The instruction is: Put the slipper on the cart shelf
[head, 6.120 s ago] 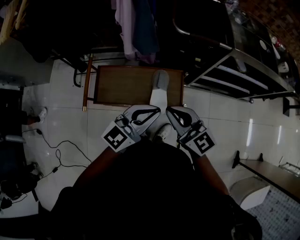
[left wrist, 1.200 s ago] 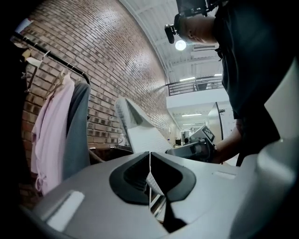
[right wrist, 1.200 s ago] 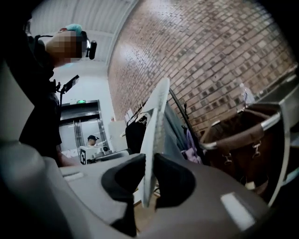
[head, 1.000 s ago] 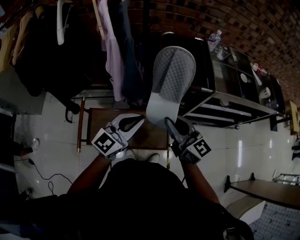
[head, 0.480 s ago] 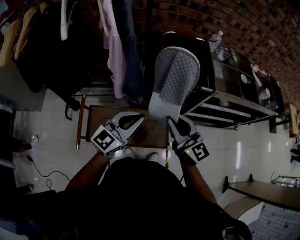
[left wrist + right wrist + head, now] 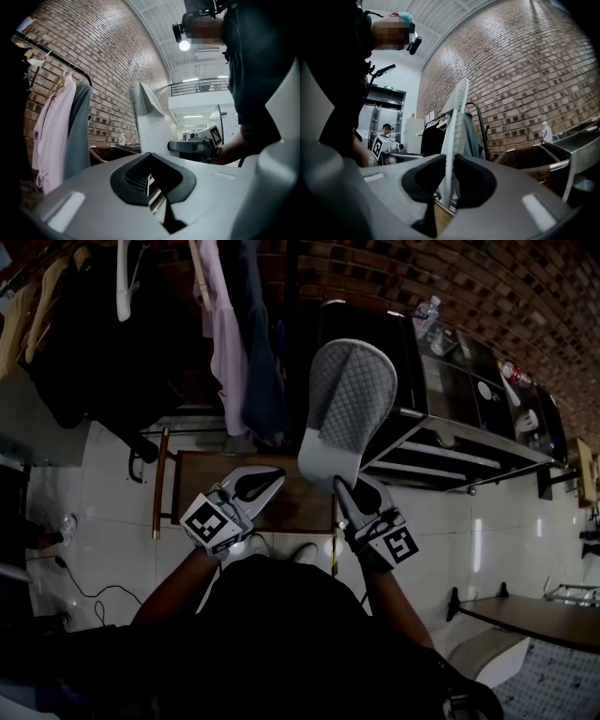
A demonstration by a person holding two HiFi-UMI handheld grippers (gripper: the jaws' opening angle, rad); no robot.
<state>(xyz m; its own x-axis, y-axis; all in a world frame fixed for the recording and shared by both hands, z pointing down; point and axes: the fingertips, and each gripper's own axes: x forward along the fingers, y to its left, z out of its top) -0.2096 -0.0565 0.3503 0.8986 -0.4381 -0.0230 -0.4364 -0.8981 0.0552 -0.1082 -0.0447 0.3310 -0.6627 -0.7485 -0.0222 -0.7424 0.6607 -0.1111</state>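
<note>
A grey slipper (image 6: 349,409) with a quilted sole stands upright in the air, its heel end clamped in my right gripper (image 6: 339,486). The right gripper view shows the slipper (image 6: 457,126) edge-on between the black pads of the right gripper (image 6: 451,161). To the right of the slipper stands the dark metal cart (image 6: 450,446) with open shelves. My left gripper (image 6: 277,476) hangs beside the right one, shut with nothing in it. From the left gripper (image 6: 152,164) the slipper (image 6: 150,122) and the right gripper (image 6: 187,146) show ahead.
A low wooden table (image 6: 281,507) lies on the white tiled floor below the grippers. Clothes (image 6: 225,324) hang on a rack at the back left against a brick wall. A water bottle (image 6: 427,310) stands on the cart's top. A cable (image 6: 84,596) trails at the left.
The right gripper has rolled a little and the slipper's toe end has tipped slightly to the right. The left gripper has kept still.
</note>
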